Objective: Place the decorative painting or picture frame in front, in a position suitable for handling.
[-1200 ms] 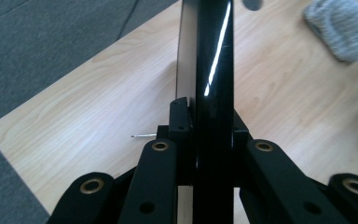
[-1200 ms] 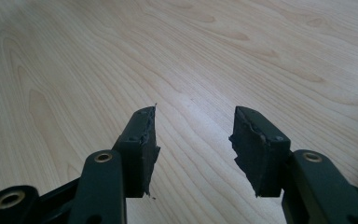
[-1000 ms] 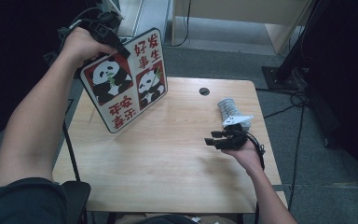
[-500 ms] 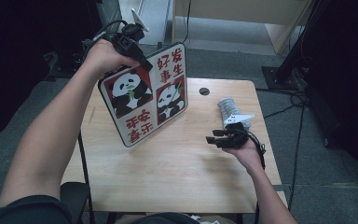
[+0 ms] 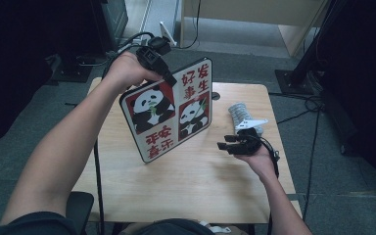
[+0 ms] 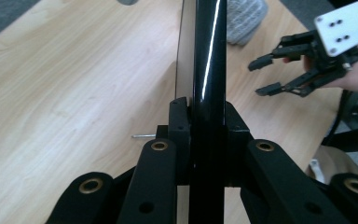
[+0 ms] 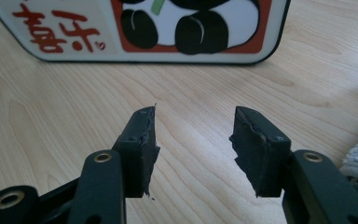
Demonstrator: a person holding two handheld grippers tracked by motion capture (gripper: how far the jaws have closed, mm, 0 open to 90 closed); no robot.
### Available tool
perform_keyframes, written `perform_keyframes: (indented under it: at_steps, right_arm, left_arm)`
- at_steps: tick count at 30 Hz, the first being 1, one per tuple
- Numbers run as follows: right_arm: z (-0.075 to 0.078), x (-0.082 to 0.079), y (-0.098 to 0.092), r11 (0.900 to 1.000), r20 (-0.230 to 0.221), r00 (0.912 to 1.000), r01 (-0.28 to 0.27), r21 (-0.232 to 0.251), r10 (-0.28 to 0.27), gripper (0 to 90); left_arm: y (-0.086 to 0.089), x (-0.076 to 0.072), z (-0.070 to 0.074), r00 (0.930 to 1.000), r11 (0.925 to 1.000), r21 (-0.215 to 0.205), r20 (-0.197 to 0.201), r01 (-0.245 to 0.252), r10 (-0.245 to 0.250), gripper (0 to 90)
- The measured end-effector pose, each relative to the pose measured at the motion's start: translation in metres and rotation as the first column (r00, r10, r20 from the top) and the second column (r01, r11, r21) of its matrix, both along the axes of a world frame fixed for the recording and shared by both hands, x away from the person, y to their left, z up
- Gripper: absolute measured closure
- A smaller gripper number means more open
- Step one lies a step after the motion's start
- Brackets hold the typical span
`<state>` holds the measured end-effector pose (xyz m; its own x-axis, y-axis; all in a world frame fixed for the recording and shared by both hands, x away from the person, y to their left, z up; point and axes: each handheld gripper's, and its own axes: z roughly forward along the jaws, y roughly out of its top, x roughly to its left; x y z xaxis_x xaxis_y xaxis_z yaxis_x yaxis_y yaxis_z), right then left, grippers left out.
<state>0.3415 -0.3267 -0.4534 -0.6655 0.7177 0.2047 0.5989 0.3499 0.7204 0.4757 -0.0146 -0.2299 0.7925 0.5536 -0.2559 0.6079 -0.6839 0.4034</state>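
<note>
Panda board (image 5: pixel 169 115): a flat panel with two panda pictures and red characters, held tilted above the wooden table (image 5: pixel 127 181); its lower corner is low over the tabletop, and whether it touches I cannot tell.
Left gripper (image 5: pixel 169 79): pinching the board's upper edge; in the left gripper view (image 6: pixel 200 126) the jaws press on both faces of the dark rim.
Right gripper (image 5: pixel 223 146): jaws spread with nothing between them, low over the table right of the board; the right gripper view (image 7: pixel 193 140) looks between them at the board's bottom edge (image 7: pixel 140 58).
Grey cloth (image 5: pixel 240 113): bundled on the table just behind the right gripper.
Risk, pivot: the hold is a single narrow pinch at one edge, so the board's weight could likely swing it around the jaws or slide it out.
Risk, corner strike: lowering it tilted could catch the bottom corner on the table and lever the board loose.
Risk, collision: the right gripper is near the board's path and could knock it.
Change: the board and left gripper have travelled from the table's far left corner toward its middle, nearer the right gripper, which has kept its place.
</note>
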Motion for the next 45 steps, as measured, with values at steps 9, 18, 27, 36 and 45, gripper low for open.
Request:
perform_keyframes:
  at_steps: [9,18,27,36,45]
  right_arm:
    - [0.000,0.000,-0.001,1.000,0.006,1.0000,0.007,0.003,-0.008,49.9]
    - [0.002,0.008,-0.013,0.998,0.021,0.9979,0.061,0.011,-0.061,49.9]
    - [0.011,0.016,-0.025,0.995,0.047,0.9942,0.096,0.013,-0.097,48.7]
    - [0.021,0.037,-0.047,0.985,0.041,0.9847,0.168,0.040,-0.170,46.5]
    - [0.015,0.061,-0.074,0.969,0.053,0.9677,0.247,-0.010,-0.246,45.6]
  left_arm:
    - [-0.003,-0.008,-0.003,0.9997,0.9994,-0.028,-0.019,0.018,-0.018,79.3]
    - [0.003,-0.003,-0.007,0.9997,0.9987,-0.051,-0.022,0.007,-0.008,79.1]
    - [0.007,0.000,-0.008,0.9998,0.9987,-0.051,-0.018,0.002,-0.003,78.0]
    - [0.003,0.000,-0.009,0.9998,0.9984,-0.053,-0.005,0.020,-0.020,62.9]
    - [0.003,0.006,-0.010,0.9992,0.9969,-0.069,0.012,0.038,-0.037,51.3]
